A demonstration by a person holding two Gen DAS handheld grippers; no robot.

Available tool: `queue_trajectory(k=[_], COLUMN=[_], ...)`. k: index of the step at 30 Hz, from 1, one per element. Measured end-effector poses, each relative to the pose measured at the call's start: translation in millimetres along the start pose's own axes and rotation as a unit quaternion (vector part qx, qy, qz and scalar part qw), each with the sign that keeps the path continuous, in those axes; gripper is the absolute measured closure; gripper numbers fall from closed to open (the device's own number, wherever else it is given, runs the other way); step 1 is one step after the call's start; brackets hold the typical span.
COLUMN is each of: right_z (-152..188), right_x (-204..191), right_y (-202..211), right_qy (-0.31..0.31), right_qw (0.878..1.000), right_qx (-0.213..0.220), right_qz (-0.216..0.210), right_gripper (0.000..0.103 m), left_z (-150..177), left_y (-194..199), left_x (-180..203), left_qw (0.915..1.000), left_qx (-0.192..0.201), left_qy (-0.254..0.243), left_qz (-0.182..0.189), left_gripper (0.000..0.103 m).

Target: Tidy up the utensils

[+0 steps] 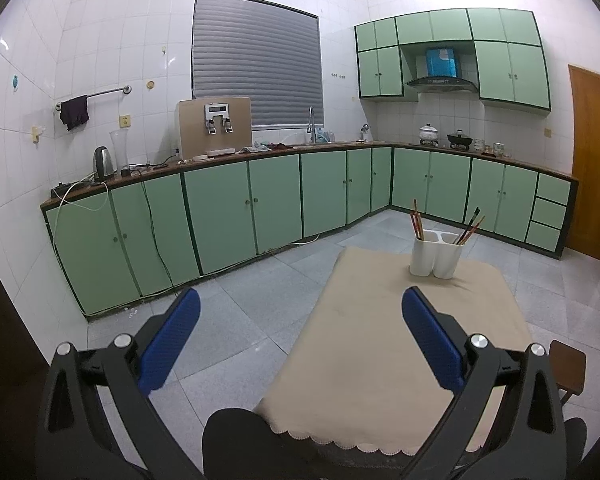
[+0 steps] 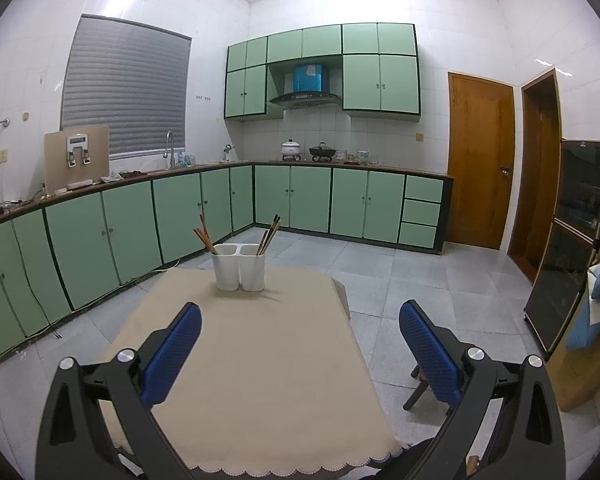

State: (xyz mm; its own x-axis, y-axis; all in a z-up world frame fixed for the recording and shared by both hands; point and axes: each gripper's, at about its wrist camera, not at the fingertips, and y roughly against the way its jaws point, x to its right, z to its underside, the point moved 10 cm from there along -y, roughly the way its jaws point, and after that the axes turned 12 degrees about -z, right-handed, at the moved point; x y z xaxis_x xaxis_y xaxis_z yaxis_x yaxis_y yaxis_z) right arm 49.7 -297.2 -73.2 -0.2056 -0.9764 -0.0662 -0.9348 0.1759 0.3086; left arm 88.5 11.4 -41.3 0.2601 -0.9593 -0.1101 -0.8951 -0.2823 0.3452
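Beige cloth with a scalloped edge covers the desk (image 2: 260, 360), and mint-green cabinets (image 1: 220, 204) run along two walls behind it under a brown worktop, with a kettle (image 1: 101, 161), a sink tap (image 1: 311, 122) and pots further along. A small wooden stool (image 2: 420, 384) stands just beside the desk's right edge. Nothing lies between the tools and the white two-compartment holder (image 2: 240, 266), which stands upright at the far end of the desk. Reddish chopsticks (image 2: 204, 236) lean in its left compartment, darker ones (image 2: 270, 234) in its right. The left tool (image 1: 300, 308) and the right tool (image 2: 300, 312) both hang well short of the holder, blue textured pads spread wide and gripping nothing.
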Motion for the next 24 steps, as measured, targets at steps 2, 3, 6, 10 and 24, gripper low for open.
queue_trajectory(k=[2, 3, 6, 10, 24], right_z=[-0.3, -0.9, -1.4, -1.4, -5.9], right_x=[0.0, 0.0, 1.0, 0.8, -0.8], right_y=[0.8, 1.0, 2.1, 2.6, 5.7], right_qy=[0.000, -0.001, -0.001, -0.001, 0.001], right_qw=[1.000, 1.000, 1.000, 1.000, 1.000], right_qx=[0.000, 0.001, 0.002, 0.003, 0.005], right_qz=[0.001, 0.000, 0.001, 0.001, -0.001], right_gripper=[0.006, 0.006, 0.006, 0.006, 0.006], left_z=[0.2, 0.0, -0.1, -0.8, -0.7], left_y=[-0.3, -0.3, -0.3, -0.8, -1.4], left_x=[0.3, 0.7, 0.4, -0.1, 0.7], left_qw=[1.0000, 1.0000, 1.0000, 1.0000, 1.0000], left_qx=[0.000, 0.000, -0.001, 0.000, -0.001], left_qy=[0.001, 0.001, 0.000, 0.002, 0.002], left_qz=[0.000, 0.000, 0.001, 0.002, 0.002], left_gripper=[0.005, 0.005, 0.005, 0.005, 0.005])
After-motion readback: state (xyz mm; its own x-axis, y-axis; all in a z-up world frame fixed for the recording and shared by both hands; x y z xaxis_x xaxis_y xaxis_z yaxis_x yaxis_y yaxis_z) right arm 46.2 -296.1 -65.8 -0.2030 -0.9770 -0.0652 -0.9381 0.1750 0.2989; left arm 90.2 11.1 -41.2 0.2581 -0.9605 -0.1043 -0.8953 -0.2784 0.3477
